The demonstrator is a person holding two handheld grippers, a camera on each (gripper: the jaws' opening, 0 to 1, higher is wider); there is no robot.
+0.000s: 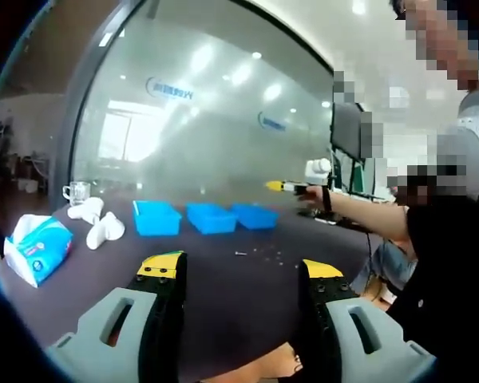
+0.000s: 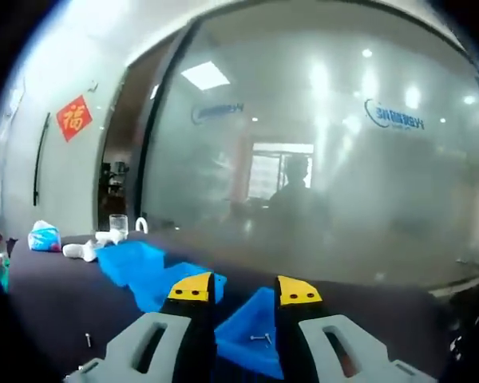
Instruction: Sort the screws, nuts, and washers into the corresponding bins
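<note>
Blue plastic, moulded into three shallow rectangular bins, forms the target row on the dark matte table; in the left gripper view the bins sit side by side towards the far edge, ahead of a frosted glass partition. The loose hardware, small bright metal pieces too small to class as screws, nuts or washers, lies scattered on the table just in front of the bins and apart from them. I read the left gripper as open: its grey jaws with yellow-and-black tips stand well apart, with nothing between them, held back from the hardware. In the right gripper view, the right gripper is likewise open and empty, its tips raised above the nearest bin, where one small screw already rests on the floor. A further screw lies on the table at lower left. In my judgement the step in hand is a fresh pick: I should lower one gripper squarely over a single piece, keep the jaws parallel to the table, and close slowly, since smooth metal on a hard surface will likely skid. A tissue pack, white fittings and a clear cup stand clear to the left.
</note>
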